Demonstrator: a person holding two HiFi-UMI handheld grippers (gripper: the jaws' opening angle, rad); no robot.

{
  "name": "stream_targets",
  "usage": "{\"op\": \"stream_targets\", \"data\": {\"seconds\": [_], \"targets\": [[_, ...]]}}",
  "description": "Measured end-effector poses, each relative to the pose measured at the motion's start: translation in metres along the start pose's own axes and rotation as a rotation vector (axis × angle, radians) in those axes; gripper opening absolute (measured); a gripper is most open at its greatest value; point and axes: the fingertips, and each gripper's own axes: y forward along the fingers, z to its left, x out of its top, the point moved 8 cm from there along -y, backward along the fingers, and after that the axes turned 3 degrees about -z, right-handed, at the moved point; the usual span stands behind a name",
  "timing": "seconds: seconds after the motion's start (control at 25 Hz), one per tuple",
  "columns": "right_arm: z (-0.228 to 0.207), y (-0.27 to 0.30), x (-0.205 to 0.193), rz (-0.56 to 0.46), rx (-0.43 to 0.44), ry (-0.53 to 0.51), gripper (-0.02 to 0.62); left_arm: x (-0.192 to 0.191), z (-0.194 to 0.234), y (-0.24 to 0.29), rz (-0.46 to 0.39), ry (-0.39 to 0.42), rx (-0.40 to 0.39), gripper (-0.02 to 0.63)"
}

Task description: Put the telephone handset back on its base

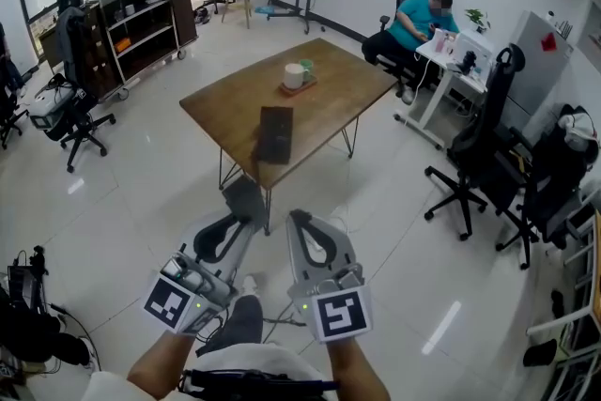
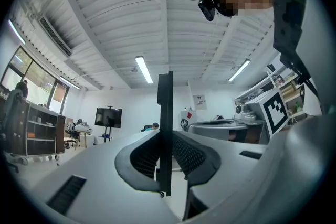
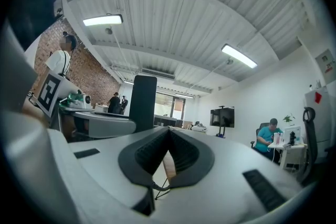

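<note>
A dark flat telephone base (image 1: 275, 134) lies on the wooden table (image 1: 235, 103), some way ahead of me. My left gripper (image 1: 246, 217) is held low over the floor, short of the table, and is shut on a flat dark handset (image 1: 244, 194). In the left gripper view the handset (image 2: 165, 107) stands edge-on, pinched between the pads of that gripper (image 2: 165, 139). My right gripper (image 1: 299, 219) is beside it, shut with nothing in it (image 3: 169, 131). From the right gripper view the handset (image 3: 143, 97) rises at the left.
A white mug on a coaster (image 1: 297, 76) sits at the table's far end. Black office chairs (image 1: 470, 174) stand to the right. A seated person (image 1: 423, 19) is at a white desk. A shelf trolley (image 1: 141, 23) is at the far left.
</note>
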Motion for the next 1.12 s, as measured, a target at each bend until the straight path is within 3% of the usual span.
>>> {"op": "stream_targets", "data": {"seconds": [0.16,0.48,1.12], "targets": [[-0.009,0.016,-0.010,0.004,0.004,-0.004,0.000,-0.008,0.015,0.013,-0.023,0.026,0.012,0.063],[-0.033,0.060,-0.023,0.030,0.002,0.005,0.000,-0.026,0.052,0.044,-0.006,-0.001,0.014,0.063],[-0.074,0.157,-0.053,0.094,-0.012,0.041,0.000,-0.070,0.136,0.099,0.065,-0.103,-0.001,0.063]]}}
